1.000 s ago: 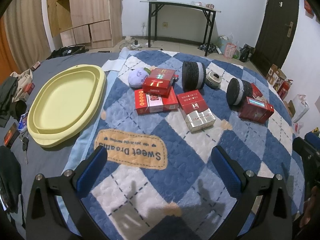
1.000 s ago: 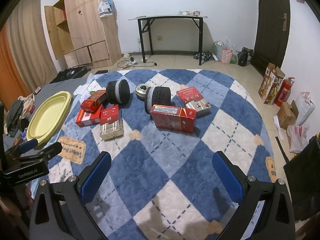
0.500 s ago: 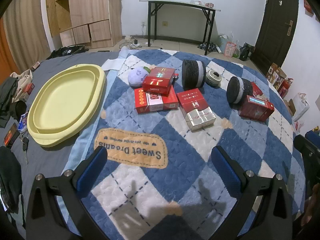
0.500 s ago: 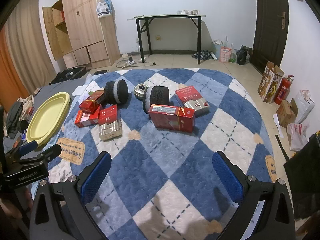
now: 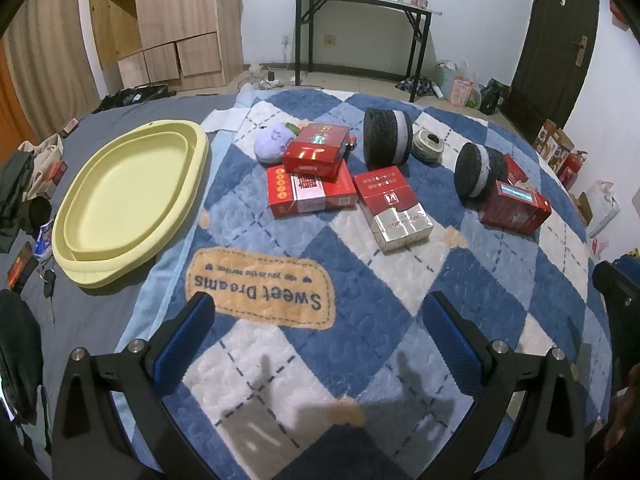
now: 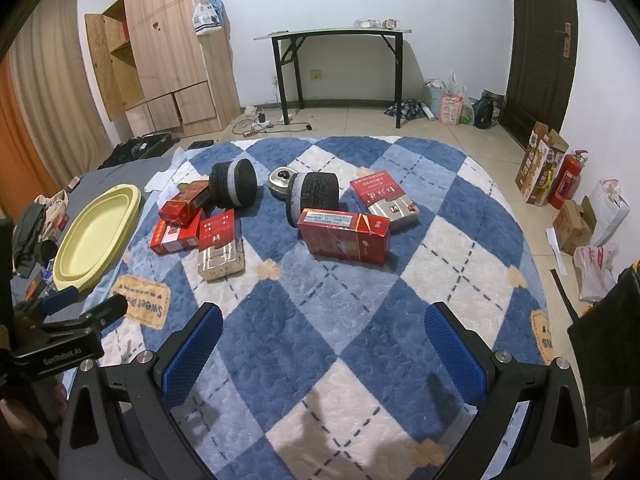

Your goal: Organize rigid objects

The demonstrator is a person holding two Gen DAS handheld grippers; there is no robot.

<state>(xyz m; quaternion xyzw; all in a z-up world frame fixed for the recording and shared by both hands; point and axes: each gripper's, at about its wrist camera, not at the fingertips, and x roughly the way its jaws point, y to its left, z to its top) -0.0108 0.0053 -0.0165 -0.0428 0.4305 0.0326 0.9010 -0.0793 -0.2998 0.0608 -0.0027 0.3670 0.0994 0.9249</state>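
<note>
Yellow tray waiting, boxes unsorted

Hovering with left gripper [image 5: 316,322] and right gripper [image 6: 320,332] both spread wide, empty. Lying ahead-left: yellow tray [image 5: 120,196]. Scattered ahead: red boxes [image 5: 312,194]. Best approaching squarely, clamping across narrow sides.

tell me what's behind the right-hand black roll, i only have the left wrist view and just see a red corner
Observer: A red and silver box lies flat there, touching the black roll and partly behind the long red box.
Operator: ok, and is anything held on the other side
Observer: No. The right gripper is open and empty above the blanket, short of the long red box.
</note>
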